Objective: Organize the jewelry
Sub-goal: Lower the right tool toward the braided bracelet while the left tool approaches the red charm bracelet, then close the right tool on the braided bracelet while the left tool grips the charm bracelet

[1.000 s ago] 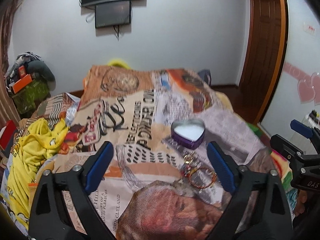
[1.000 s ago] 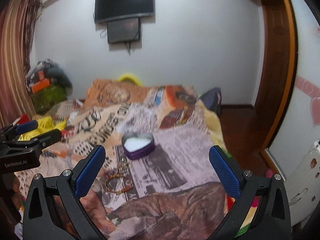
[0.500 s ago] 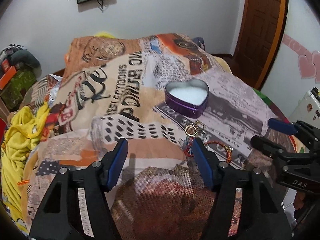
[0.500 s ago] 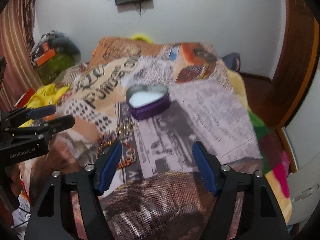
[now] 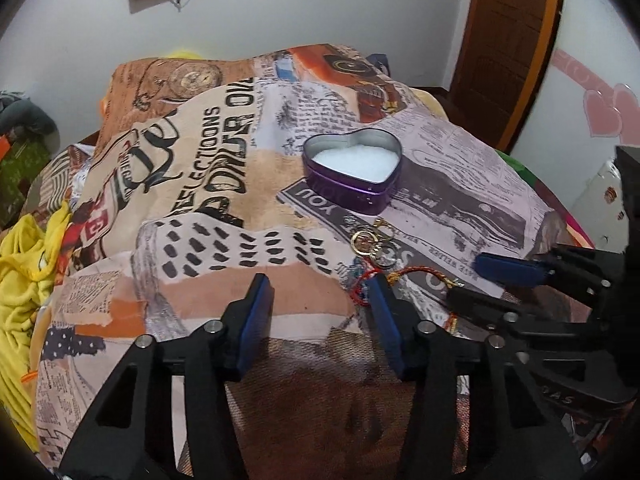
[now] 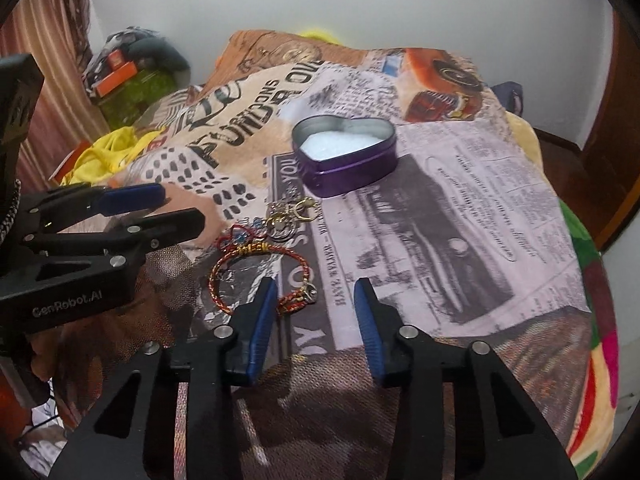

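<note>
An open purple heart-shaped tin (image 5: pixel 354 170) with a white lining stands on the printed blanket (image 5: pixel 224 200); it also shows in the right wrist view (image 6: pixel 346 162). In front of it lie gold rings and a clasp (image 5: pixel 372 242) (image 6: pixel 288 216) and a red-and-gold cord bracelet (image 6: pixel 260 276) (image 5: pixel 416 276). My left gripper (image 5: pixel 320 308) is open and empty, just left of the jewelry, its right finger beside the bracelet. My right gripper (image 6: pixel 314 308) is open and empty, low over the blanket, its left finger at the bracelet's near edge.
A yellow garment (image 5: pixel 24 264) lies at the bed's left side. A wooden door (image 5: pixel 508 40) stands at the back right. Boxes and bags (image 6: pixel 132 68) are piled at the back left by a curtain.
Both grippers have moved forward and down toward the jewelry, and their jaws have narrowed. The tin and the jewelry have stayed in place.
</note>
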Motion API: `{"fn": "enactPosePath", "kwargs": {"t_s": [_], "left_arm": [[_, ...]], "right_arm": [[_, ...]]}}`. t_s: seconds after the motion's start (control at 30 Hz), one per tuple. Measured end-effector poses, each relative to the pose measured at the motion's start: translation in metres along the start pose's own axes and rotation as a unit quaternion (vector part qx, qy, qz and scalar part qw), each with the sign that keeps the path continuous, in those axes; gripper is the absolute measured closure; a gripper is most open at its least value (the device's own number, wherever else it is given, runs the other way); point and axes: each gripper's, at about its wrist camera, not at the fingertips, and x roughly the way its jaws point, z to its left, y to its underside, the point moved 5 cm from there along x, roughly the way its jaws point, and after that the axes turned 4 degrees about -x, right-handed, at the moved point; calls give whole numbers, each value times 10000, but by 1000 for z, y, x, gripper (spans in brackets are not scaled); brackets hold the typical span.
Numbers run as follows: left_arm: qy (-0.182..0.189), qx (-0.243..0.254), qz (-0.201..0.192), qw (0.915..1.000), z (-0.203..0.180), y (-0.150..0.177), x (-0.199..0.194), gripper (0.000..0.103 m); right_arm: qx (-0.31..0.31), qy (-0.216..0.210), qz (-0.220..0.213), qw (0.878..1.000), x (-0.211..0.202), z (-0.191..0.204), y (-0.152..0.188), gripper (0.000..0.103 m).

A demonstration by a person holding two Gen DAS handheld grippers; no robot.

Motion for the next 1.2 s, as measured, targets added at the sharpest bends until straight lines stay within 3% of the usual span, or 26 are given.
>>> {"fn": "enactPosePath", "kwargs": {"t_s": [0.4,0.83,1.07,1.2], "left_arm": [[67,86,5,9999,-5,1,6,60],[86,145,24,9999,-7,2,7,60],[273,337,147,9990,-19,4,13,60],[334,348,237,9986,-21,4,20,60]], "right_arm": [[-7,-133,80,9999,4,0,2,75],[51,268,33,9996,-14,-23,5,76],[169,-60,9,9998,-13,-16,2,76],[-80,-47,231,9997,6,-2,7,76]]}}
